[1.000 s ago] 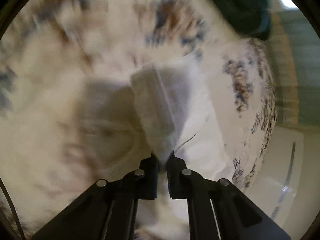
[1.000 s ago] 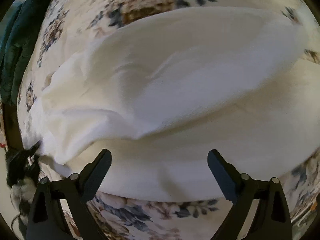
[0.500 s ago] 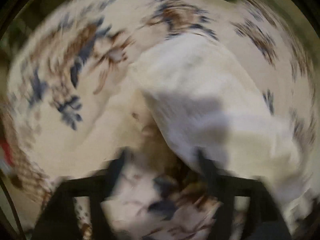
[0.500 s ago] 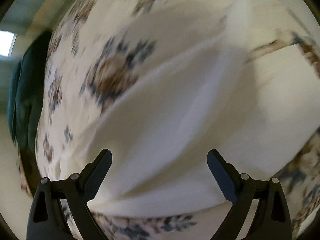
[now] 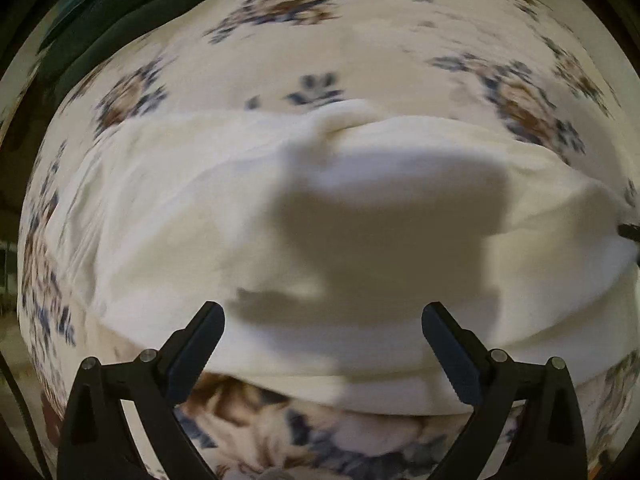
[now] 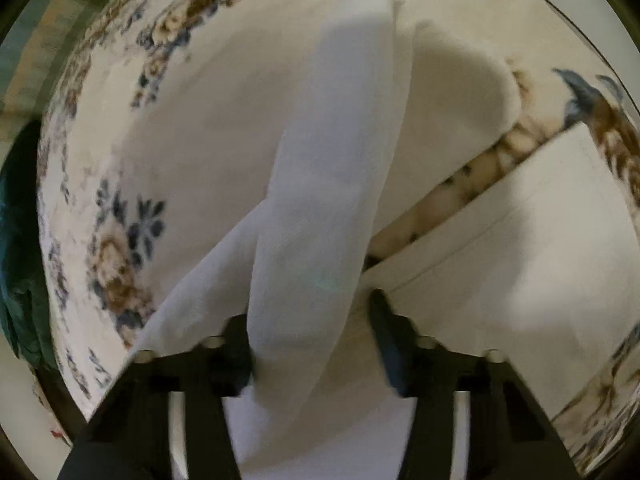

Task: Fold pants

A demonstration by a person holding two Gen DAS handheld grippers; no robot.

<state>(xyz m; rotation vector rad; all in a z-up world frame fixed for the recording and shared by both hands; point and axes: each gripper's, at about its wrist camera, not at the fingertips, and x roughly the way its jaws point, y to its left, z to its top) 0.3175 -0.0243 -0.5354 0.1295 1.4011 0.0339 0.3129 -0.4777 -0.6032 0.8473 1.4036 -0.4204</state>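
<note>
While the left gripper (image 5: 323,342) hangs with jaws wide and empty, the right gripper (image 6: 310,344), jaws just closing, bunches the pants (image 6: 320,208): soft, light cloth, best taken at an edge.

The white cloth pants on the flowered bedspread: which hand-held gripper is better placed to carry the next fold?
Probably the right hand-held gripper: its jaws have just been closing with a fold of the white cloth pants between them. The left hand-held gripper hangs wide open above the pants, holding nothing.
</note>
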